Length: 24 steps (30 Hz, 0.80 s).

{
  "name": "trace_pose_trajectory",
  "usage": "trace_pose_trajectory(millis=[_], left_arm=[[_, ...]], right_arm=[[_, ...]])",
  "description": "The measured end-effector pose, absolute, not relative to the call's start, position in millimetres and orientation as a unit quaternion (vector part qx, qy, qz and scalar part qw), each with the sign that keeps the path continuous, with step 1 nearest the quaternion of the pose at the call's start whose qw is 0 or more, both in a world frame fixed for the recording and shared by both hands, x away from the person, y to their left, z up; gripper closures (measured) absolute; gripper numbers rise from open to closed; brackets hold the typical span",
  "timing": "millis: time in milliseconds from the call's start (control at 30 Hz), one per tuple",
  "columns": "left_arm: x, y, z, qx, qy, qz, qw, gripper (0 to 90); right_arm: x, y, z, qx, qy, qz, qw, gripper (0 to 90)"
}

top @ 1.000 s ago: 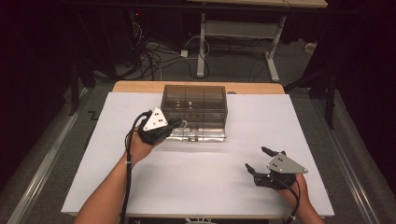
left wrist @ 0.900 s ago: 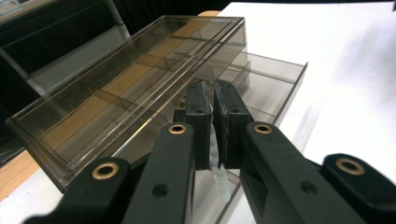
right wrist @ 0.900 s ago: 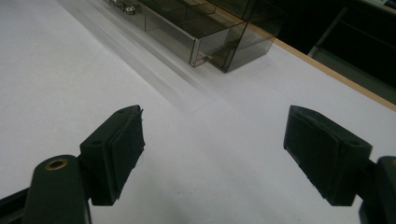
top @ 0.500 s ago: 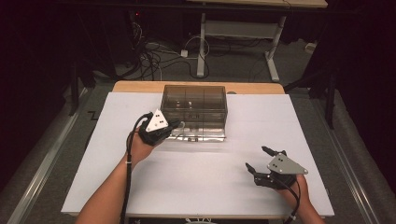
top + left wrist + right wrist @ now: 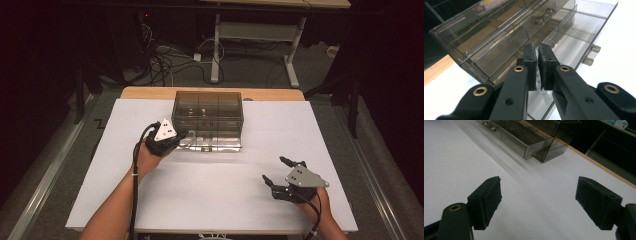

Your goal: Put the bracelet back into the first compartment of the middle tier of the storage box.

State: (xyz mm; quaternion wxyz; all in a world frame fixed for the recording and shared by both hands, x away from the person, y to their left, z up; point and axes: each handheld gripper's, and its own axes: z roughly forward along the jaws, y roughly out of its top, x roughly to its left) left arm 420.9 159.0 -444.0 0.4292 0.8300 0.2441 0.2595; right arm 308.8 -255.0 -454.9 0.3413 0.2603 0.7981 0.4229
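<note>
High view, left to right. Item one: my left tongs (image 5: 184, 136), at the left front corner of the drawer box (image 5: 207, 112). In the left gripper view these tongs (image 5: 538, 67) stand nearly together, pads pinched on something small, pale and clear (image 5: 539, 75); what it is I cannot tell. They hang over the pulled-out bottom drawer (image 5: 579, 37), whose knob (image 5: 591, 55) juts out at the right.

Item two: the drawer box, smoky clear plastic, at the far middle of the bench (image 5: 125, 165). Long axis runs across the bench, left to right; drawer fronts face me. The bottom drawer (image 5: 212, 142) stands drawn out toward me, its long side also crosswise. An upper drawer handle (image 5: 544, 16) shows in the left gripper view.

Item three: white sheet covering the bench, bare between box and right hand; wooden bench edge (image 5: 150, 93) shows behind the box.

Item four: my right tongs (image 5: 279, 170), near the front right, well apart from the box, pointing toward the far left. In the right gripper view the tongs (image 5: 537, 200) stand wide apart, nothing between them but white bench, the box's right end (image 5: 544, 142) beyond.

Background: cables (image 5: 160, 65) on the floor, another table's frame (image 5: 255, 35).
</note>
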Motion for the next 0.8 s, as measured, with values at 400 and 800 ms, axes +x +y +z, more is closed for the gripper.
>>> trace_pose_trajectory(millis=[400,800], left_arm=[[428.6,161.6,-452.2,0.825,0.261,0.28,0.415,83.4],[429.8,161.7,-455.2,0.828,0.268,0.289,0.399,83.1]], right_arm=[[309.5,-253.8,-456.2,0.259,0.8,0.422,0.338,21.5],[309.5,-255.3,-455.2,0.261,0.799,0.423,0.339,21.5]])
